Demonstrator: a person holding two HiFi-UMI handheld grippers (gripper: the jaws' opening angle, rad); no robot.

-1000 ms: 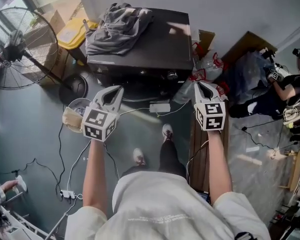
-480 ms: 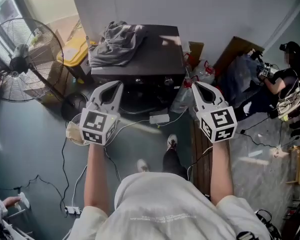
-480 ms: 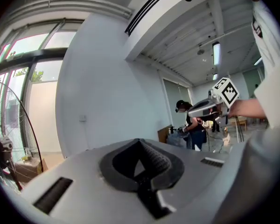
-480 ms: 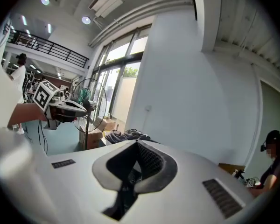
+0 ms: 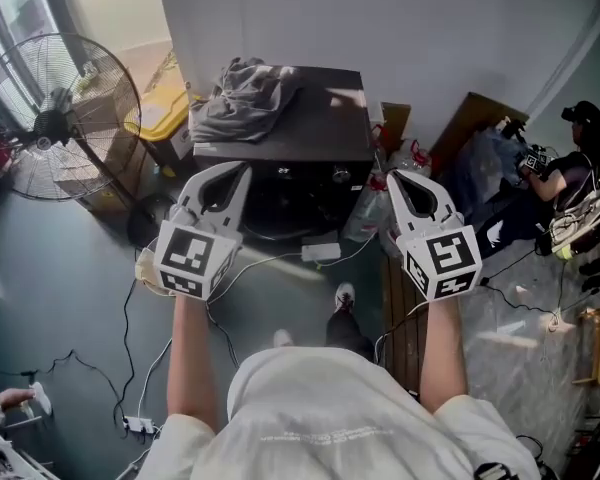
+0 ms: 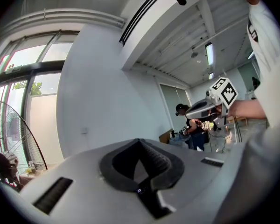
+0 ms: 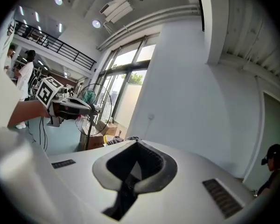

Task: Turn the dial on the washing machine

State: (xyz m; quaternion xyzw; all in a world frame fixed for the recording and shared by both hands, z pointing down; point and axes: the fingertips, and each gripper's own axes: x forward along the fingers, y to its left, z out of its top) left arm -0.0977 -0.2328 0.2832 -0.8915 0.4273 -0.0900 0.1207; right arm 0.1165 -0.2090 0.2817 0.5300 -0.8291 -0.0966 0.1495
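The black washing machine (image 5: 310,128) stands against the wall, with a heap of grey clothes (image 5: 248,96) on its lid. Its round dial (image 5: 341,175) sits on the front panel near the right end. My left gripper (image 5: 242,171) is held in the air before the panel's left part, jaws shut and empty. My right gripper (image 5: 391,177) hovers just right of the dial, not touching it, also shut on nothing. In the left gripper view the left gripper's (image 6: 140,140) jaws meet at the tip. The right gripper view shows the right gripper's (image 7: 136,142) jaws closed the same way.
A standing fan (image 5: 62,118) and a yellow bin (image 5: 162,116) are left of the machine. Bags, cardboard (image 5: 472,118) and a crouching person (image 5: 570,163) fill the right side. Cables, a white box (image 5: 321,251) and a power strip (image 5: 135,425) lie on the floor; a wooden plank (image 5: 400,303) is at the right.
The view has shifted so the machine sits more squarely ahead and nearer. Both grippers have spread slightly and stay in front of the machine, touching nothing.
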